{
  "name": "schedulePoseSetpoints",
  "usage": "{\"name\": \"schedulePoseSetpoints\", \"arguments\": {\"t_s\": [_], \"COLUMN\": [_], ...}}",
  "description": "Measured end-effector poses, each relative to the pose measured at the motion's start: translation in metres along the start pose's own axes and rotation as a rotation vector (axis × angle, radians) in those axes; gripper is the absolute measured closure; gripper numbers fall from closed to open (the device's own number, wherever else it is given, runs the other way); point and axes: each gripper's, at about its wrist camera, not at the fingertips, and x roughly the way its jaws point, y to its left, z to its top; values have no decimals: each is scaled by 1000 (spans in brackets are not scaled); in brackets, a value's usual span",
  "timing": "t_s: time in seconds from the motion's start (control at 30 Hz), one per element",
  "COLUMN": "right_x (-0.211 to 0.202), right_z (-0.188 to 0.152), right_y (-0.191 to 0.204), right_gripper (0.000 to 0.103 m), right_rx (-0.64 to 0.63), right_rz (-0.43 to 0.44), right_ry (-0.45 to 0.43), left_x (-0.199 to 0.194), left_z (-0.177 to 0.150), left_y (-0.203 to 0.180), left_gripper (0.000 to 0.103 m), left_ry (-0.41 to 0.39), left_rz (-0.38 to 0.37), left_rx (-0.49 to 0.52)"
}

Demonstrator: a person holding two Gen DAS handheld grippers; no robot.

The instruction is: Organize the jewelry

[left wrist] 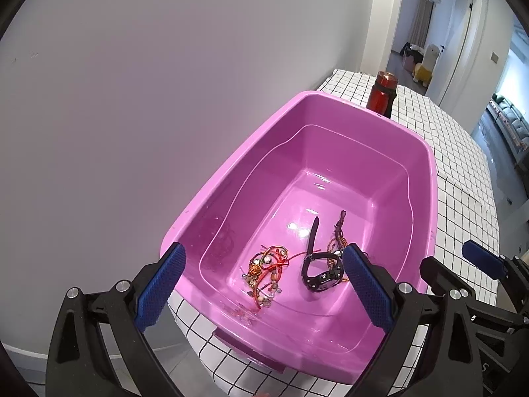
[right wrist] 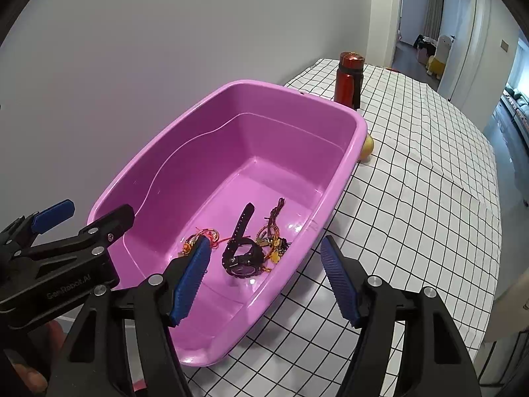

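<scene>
Left wrist view: the left gripper (left wrist: 261, 284), jaws apart and empty, hangs over the near end of the pink tub (left wrist: 231, 165) on the checked counter (left wrist: 463, 172). Inside lie a black watch (left wrist: 319, 273), a red-cord bracelet tangle (left wrist: 266, 269) to its left and a brown cord piece (left wrist: 339, 231) (all loose).

Right wrist view: the right gripper (right wrist: 264, 278), jaws apart, holds nothing above the watch (right wrist: 243, 256). Gold charms (right wrist: 276, 246) lie right of it. Gathering looks done; sorting remains, I judge.
</scene>
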Motion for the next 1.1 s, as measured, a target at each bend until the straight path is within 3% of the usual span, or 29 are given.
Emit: {"name": "schedulePoseSetpoints", "arguments": {"t_s": [1.1], "right_x": [-6], "right_z": [-2], "right_y": [3], "right_gripper": [37], "right_rx": [0], "right_rz": [-23], "right_ry": [-7], "left_x": [0], "left_z": [-2], "left_y": [2], "left_gripper": [9], "left_ry": [11], "left_rz": [18], "left_rx": [7]}}
